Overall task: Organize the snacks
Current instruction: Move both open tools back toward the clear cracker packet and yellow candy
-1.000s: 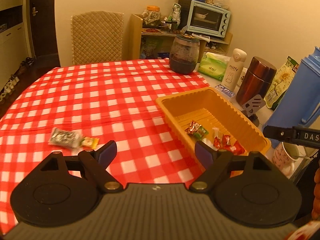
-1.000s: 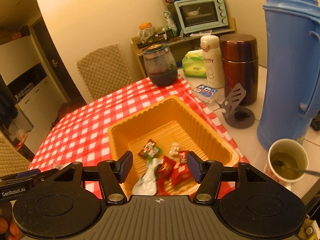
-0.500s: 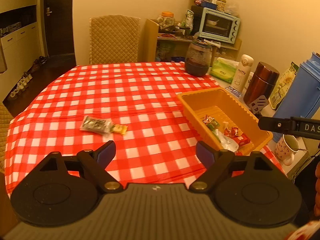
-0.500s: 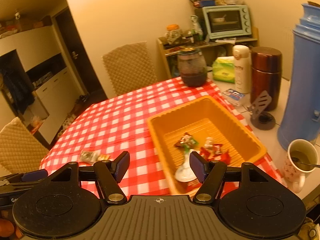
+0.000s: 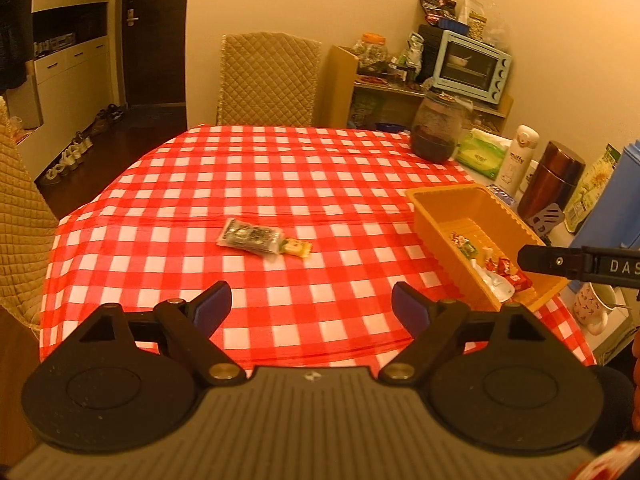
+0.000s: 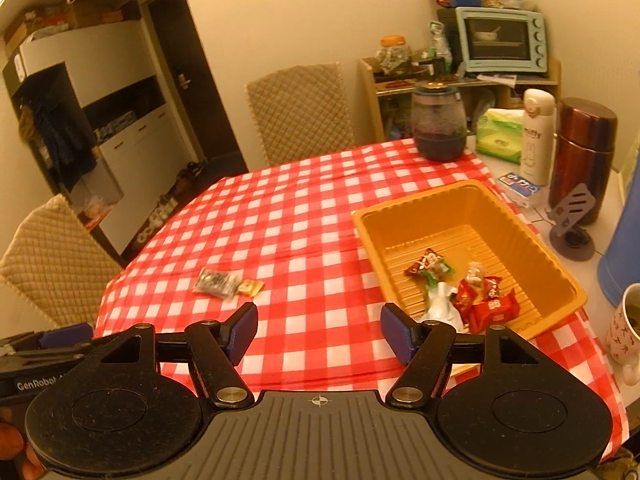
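An orange tray [image 5: 440, 196] [image 6: 420, 204] sits at the right side of the red checked table and holds several wrapped snacks [image 6: 476, 300] [image 5: 500, 268]. A dark silver packet [image 5: 250, 236] [image 6: 216, 280] and a small yellow candy [image 5: 296, 247] [image 6: 250, 287] lie together on the cloth, left of the tray. My left gripper [image 5: 311, 306] hangs open over the near table edge, empty. Beside it, nearer the tray, my right gripper [image 6: 319, 330] is open with nothing between its fingers.
A dark glass jar [image 6: 439, 124], a tissue pack [image 6: 500, 136], a white bottle [image 6: 538, 136], a brown flask [image 6: 582, 156], a blue thermos [image 6: 624, 240] and a mug [image 6: 626, 332] crowd the table's right side. Padded chairs [image 5: 268, 80] [image 6: 52, 256] stand behind and left.
Both grippers have pulled back from the tray toward the near table edge, so more of the table shows. The right gripper's jaws have widened; the snacks lie where they were.
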Motion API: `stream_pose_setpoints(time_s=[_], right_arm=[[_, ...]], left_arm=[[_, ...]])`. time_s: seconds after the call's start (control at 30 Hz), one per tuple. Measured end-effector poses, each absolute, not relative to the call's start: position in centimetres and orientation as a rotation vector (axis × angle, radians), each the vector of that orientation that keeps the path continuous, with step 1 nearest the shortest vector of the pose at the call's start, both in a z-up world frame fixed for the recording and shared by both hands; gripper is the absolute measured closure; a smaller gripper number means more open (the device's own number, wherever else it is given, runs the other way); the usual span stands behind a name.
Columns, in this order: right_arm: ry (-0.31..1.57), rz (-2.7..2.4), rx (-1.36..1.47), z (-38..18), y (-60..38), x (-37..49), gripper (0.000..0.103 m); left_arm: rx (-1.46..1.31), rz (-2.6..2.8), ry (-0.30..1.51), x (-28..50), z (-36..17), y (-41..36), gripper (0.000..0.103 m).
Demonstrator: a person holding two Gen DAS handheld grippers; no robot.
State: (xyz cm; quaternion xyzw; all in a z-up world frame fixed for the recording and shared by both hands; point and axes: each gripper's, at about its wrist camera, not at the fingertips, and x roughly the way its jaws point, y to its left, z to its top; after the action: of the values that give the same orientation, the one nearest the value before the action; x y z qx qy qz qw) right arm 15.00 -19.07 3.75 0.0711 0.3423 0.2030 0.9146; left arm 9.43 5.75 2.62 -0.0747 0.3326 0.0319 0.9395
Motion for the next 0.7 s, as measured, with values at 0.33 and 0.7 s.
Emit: stream_pose_setpoints(time_s=[0.33, 0.7], right_arm=[[0.717, 0.458, 0.101, 2.7, -16.8, 16.1, 0.035], [0.727, 0.528, 0.030, 0.2, -13.4, 19.3, 0.035]], left_arm=[[-0.111, 0.086, 0.700, 10.4, 1.9, 8.6, 0.017], [0.039, 0.045, 0.753, 14.6, -0.7, 11.7, 0.017]])
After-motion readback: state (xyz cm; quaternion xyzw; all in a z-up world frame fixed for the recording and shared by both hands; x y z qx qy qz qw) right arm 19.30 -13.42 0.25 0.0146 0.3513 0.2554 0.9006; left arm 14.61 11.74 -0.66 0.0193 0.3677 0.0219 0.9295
